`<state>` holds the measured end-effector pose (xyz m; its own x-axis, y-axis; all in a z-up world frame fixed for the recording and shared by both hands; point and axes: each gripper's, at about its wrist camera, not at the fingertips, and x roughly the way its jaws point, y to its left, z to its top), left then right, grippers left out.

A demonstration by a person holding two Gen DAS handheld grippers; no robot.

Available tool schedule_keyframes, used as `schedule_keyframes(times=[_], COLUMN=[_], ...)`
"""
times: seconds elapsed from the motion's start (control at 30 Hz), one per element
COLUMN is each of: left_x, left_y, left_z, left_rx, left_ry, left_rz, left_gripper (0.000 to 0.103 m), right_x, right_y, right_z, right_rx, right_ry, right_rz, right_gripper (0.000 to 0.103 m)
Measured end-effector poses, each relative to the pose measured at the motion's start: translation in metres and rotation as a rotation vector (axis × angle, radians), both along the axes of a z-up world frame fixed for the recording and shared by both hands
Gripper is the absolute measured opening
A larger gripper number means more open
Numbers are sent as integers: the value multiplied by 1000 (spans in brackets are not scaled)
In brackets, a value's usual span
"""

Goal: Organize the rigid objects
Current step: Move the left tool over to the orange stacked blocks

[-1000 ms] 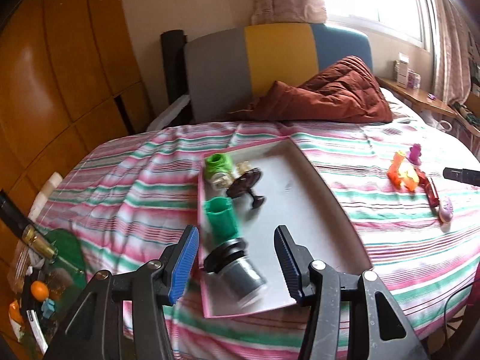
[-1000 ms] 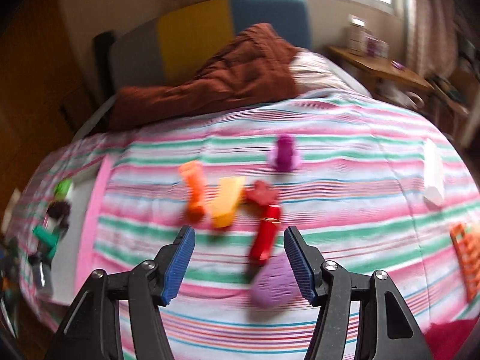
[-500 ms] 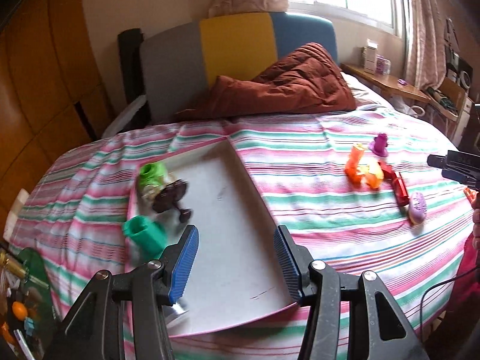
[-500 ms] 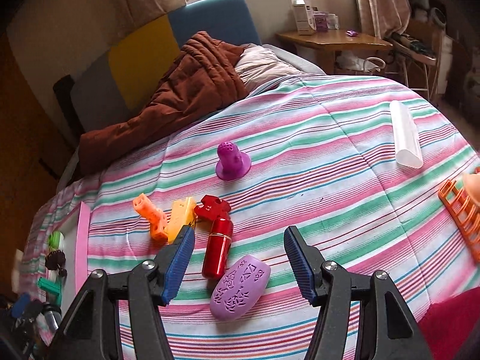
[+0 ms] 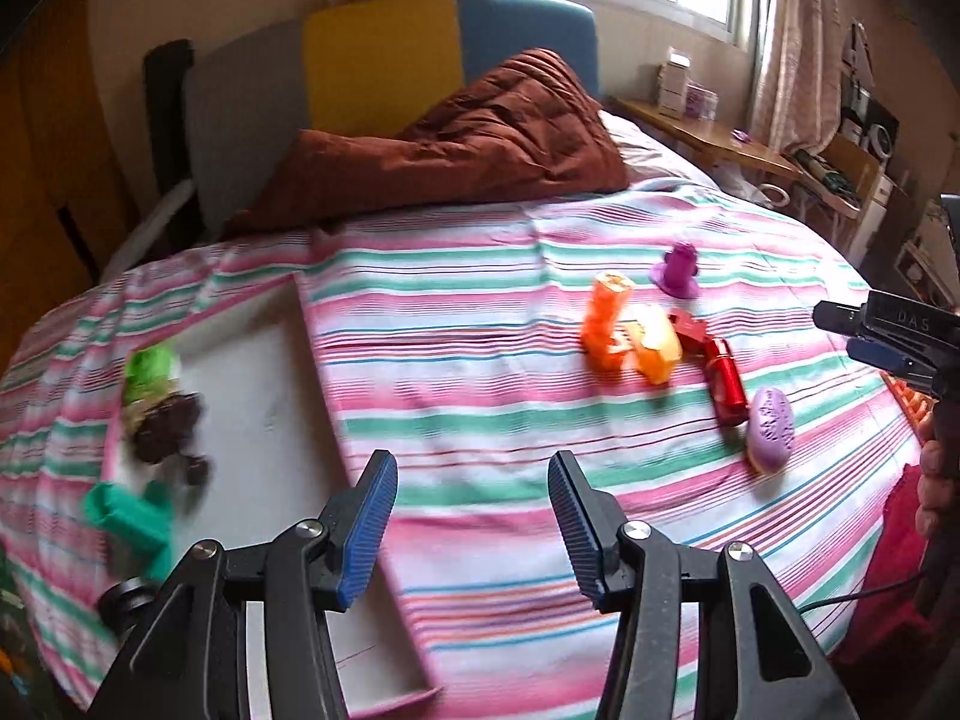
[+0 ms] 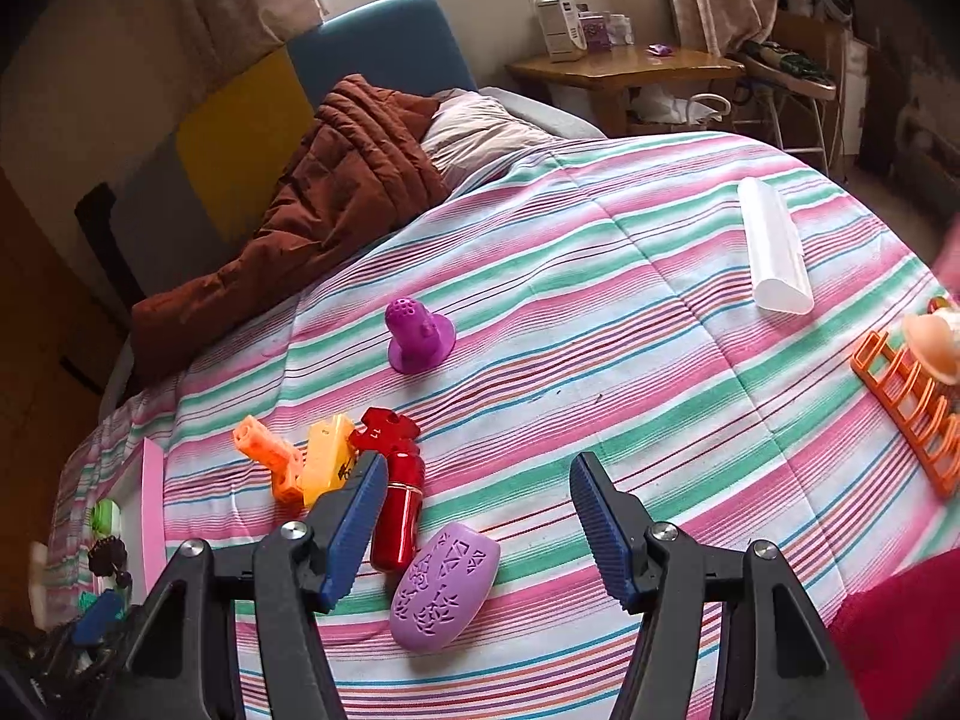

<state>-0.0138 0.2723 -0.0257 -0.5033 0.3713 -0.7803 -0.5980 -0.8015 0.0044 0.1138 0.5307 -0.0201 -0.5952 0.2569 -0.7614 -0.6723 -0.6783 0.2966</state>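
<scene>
Reach decided the matter, and we judged the right hand's tool nearer to the loose pieces. Farthest left, the pink tray (image 5: pixel 312 396) lay on the striped bedspread (image 5: pixel 480 372), at about ten o'clock from the left tool (image 5: pixel 474 516), with a green cup (image 5: pixel 129 519), a dark brown piece (image 5: pixel 168 426) and a light green piece (image 5: pixel 150 363) already in it. We saw the left tool spread wide and holding nothing, with bare bedspread between its blades. Moving right, the cluster sat at about one o'clock from it, well apart: an orange block (image 5: pixel 606 324), a yellow block (image 5: pixel 657 348), a red cylinder (image 5: pixel 726 387) and a lilac oval shell (image 5: pixel 770 429).

From the right wrist view, the right tool (image 6: pixel 471 531) was likewise wide open and empty. The lilac oval shell (image 6: pixel 444 585) lay just beside its left blade, at about seven o'clock from the gap's middle, long axis running from seven to one. The red cylinder (image 6: pixel 399 510) stood at ten o'clock, partly behind that blade. A purple stopper (image 6: pixel 417 336) sat at twelve, a white tube (image 6: pixel 774 252) at two.
</scene>
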Motion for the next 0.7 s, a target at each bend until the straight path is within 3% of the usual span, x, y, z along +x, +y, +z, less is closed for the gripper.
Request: schedule_keyframes(times=[0.27,0.53,0.7], left_x=[-21,-44,-61], left_y=[51,88,105], left_z=[-16,-26,-39], left_rx=[38,98,103], left_ry=[-66,-113,-144], left_rz=[-55,-60,-42], left_gripper=[53,66,67], right_x=[-2,-1,-1], right_y=[-1,6,8], right_z=[0,-3,-6], right_rx=[-13,-37,-74], right_ry=[0,3,13], right_rz=[10,-2,1], right_gripper=[65,66,66])
